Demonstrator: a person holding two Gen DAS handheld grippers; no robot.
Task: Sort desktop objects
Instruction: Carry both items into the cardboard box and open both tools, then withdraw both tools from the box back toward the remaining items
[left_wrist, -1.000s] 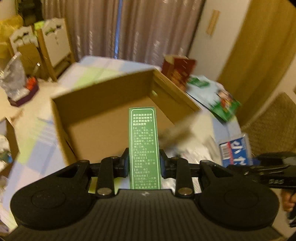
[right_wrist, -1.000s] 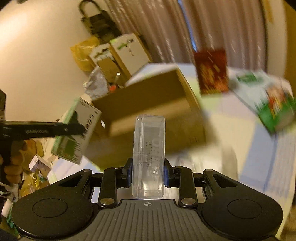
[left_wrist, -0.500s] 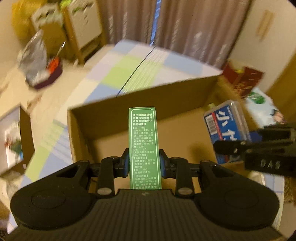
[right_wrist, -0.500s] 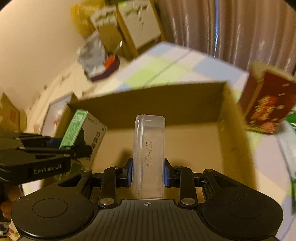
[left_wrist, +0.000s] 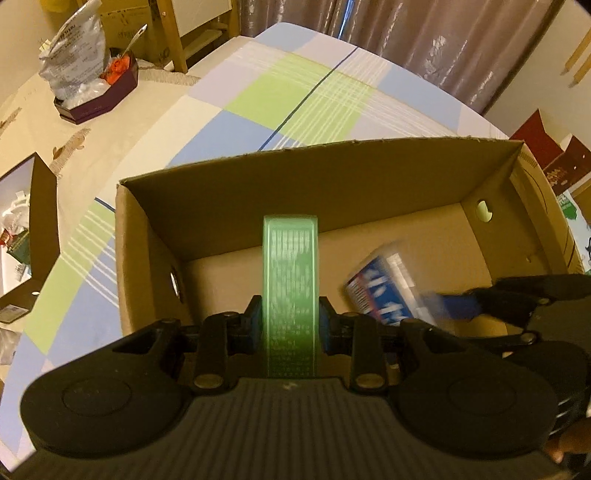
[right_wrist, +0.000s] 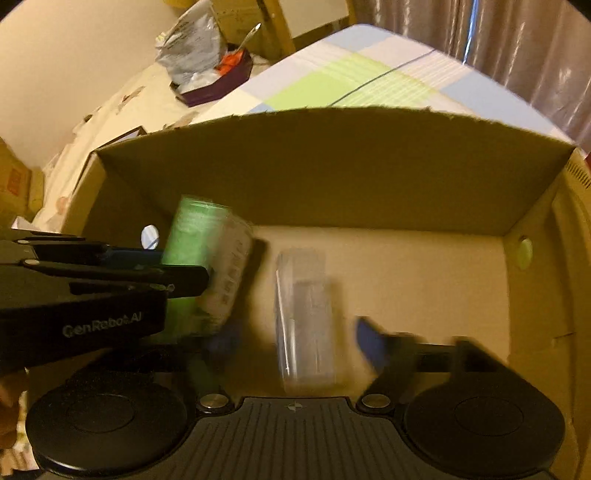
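Observation:
An open cardboard box (left_wrist: 314, 173) stands on the checked tablecloth; it fills the right wrist view (right_wrist: 332, 155). My left gripper (left_wrist: 290, 325) is over the box; its blue pads stand a little off a blurred green carton (left_wrist: 290, 291). The carton also shows in the right wrist view (right_wrist: 207, 254), beside the left gripper (right_wrist: 192, 275). My right gripper (right_wrist: 295, 343) is open inside the box, and a blurred clear plastic case (right_wrist: 304, 321) sits loose between its spread fingers. In the left wrist view the case (left_wrist: 388, 288) shows its blue label.
A purple tray with a plastic bag (left_wrist: 92, 85) lies on the floor at far left. A dark open box (left_wrist: 26, 229) sits left of the table. Red cartons (left_wrist: 546, 155) and a green packet stand at far right. Curtains hang behind.
Both grippers moved forward and down over the box. The right gripper opened and let go of the clear case. The left pads have spread slightly and the green carton is blurred.

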